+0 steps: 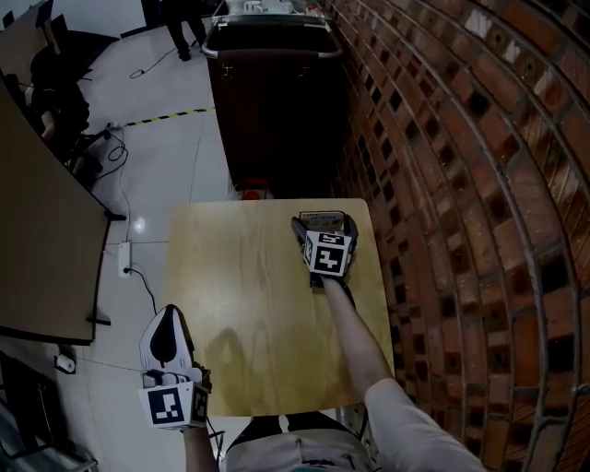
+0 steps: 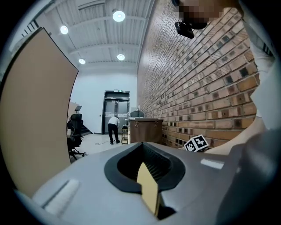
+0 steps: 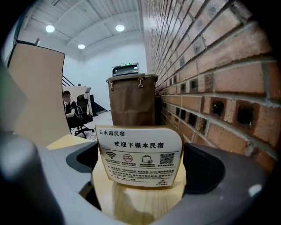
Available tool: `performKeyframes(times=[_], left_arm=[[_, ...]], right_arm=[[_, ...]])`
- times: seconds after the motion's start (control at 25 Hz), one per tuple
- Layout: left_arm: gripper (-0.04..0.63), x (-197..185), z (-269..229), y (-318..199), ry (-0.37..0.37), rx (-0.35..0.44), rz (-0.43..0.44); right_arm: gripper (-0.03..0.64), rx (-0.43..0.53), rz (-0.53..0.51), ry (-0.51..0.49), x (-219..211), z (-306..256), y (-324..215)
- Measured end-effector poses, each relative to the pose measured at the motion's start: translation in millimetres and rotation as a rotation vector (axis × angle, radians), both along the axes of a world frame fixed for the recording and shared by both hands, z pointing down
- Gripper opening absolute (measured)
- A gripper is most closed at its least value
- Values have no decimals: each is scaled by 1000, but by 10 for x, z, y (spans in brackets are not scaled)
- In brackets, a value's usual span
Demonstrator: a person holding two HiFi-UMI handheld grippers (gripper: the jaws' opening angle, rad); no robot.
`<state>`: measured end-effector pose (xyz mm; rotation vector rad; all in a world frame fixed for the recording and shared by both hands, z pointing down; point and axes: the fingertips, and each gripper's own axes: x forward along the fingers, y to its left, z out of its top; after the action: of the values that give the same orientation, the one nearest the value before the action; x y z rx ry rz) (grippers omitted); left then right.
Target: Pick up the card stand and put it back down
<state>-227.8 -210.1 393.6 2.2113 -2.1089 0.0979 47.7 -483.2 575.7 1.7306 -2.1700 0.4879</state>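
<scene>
The card stand (image 1: 323,219) stands at the far right corner of the wooden table (image 1: 249,295), close to the brick wall. It is a white printed card (image 3: 139,154) upright in a pale wooden base (image 3: 138,197). My right gripper (image 1: 324,227) reaches over the table and has one jaw on each side of the base, shut on it (image 3: 140,178). My left gripper (image 1: 169,318) hangs off the table's near left corner, over the floor, with its jaws together (image 2: 145,171) and nothing held.
A brick wall (image 1: 461,184) runs along the table's right side. A tall brown bin (image 1: 272,101) stands just beyond the table's far edge. A tan panel (image 1: 46,249) and cables on the floor lie to the left. A person (image 1: 184,23) stands far back.
</scene>
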Motion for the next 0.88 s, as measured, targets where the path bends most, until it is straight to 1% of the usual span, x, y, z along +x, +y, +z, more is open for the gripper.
performKeyframes(times=[0.32, 0.6, 0.88], left_arm=[[5, 19, 25, -64, 6, 6, 6], [5, 24, 39, -73, 7, 0, 6], [5, 7, 11, -48, 6, 6, 2]], right_arm=[[574, -19, -4, -5, -25, 122, -45], [575, 7, -25, -10, -30, 111, -72], [575, 19, -21, -33, -42, 13, -106]])
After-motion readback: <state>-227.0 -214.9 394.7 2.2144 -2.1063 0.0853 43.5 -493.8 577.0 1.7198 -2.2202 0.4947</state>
